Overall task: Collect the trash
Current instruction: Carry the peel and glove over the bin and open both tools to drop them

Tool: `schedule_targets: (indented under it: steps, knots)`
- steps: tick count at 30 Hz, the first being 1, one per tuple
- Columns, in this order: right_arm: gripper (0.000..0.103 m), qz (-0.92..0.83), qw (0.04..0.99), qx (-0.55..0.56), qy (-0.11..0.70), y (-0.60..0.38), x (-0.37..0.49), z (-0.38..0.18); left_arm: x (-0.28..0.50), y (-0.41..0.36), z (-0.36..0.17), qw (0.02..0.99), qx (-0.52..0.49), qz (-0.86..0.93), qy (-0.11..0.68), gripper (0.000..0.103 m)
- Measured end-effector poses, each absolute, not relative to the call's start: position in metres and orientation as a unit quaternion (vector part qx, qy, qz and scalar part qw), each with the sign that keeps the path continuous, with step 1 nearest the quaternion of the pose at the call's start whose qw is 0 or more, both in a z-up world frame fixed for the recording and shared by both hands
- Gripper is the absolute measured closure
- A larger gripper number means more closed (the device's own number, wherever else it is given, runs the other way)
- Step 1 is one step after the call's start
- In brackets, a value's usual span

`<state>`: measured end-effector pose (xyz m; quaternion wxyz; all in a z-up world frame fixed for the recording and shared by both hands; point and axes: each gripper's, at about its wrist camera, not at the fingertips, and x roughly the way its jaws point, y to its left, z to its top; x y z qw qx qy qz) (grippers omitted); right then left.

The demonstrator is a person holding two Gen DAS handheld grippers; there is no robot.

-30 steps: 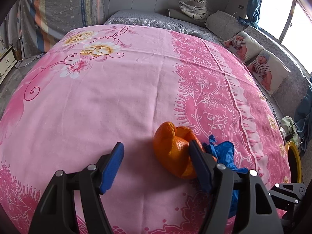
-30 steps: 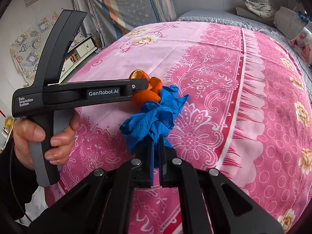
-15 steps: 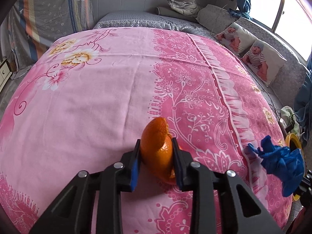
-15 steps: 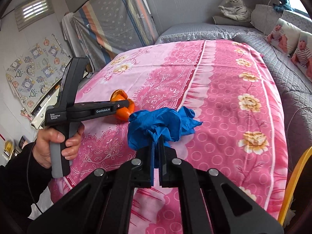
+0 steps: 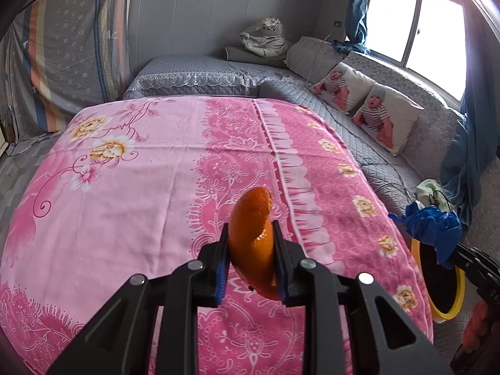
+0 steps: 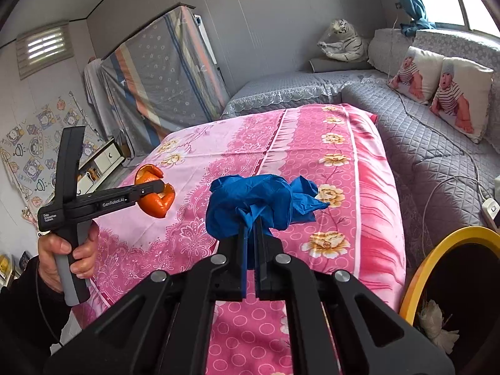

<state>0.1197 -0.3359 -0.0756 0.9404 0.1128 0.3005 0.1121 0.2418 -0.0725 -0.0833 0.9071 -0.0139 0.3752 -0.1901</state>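
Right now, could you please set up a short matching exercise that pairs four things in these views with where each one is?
Things:
1. orange peel
2. blue glove
3. yellow-rimmed bin
4. toy tiger

Places:
A. at the far end of the grey bedding, by the wall
B. clamped in the right tool
C. on the floor beside the pink bedspread
D. clamped in the left tool, off the bedspread

Pairs: 1-D, 2-B, 3-C, 4-A
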Motion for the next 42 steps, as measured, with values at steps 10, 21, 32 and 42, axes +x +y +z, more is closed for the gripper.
schedule_targets:
  steps: [10, 21, 32, 42]
  knots:
    - [0.101, 0.059, 0.953, 0.132, 0.265, -0.38, 0.08, -0.06, 0.202, -0.141, -0.046, 0.909, -0.003, -0.251, 0.332, 0.08]
    - [0.101, -0.03, 0.959, 0.157, 0.236, -0.453, 0.033, -0.06, 0.169, -0.235, -0.036, 0.89, 0.03, -0.327, 0.317, 0.08]
    - [0.101, -0.117, 0.947, 0.186, 0.233, -0.522, 0.001, -0.078, 0.136, -0.309, -0.037, 0.875, 0.079, -0.375, 0.297, 0.08]
    - [0.101, -0.167, 0.929, 0.216, 0.252, -0.562, -0.013, -0.109, 0.111, -0.363, -0.045, 0.863, 0.115, -0.406, 0.279, 0.08]
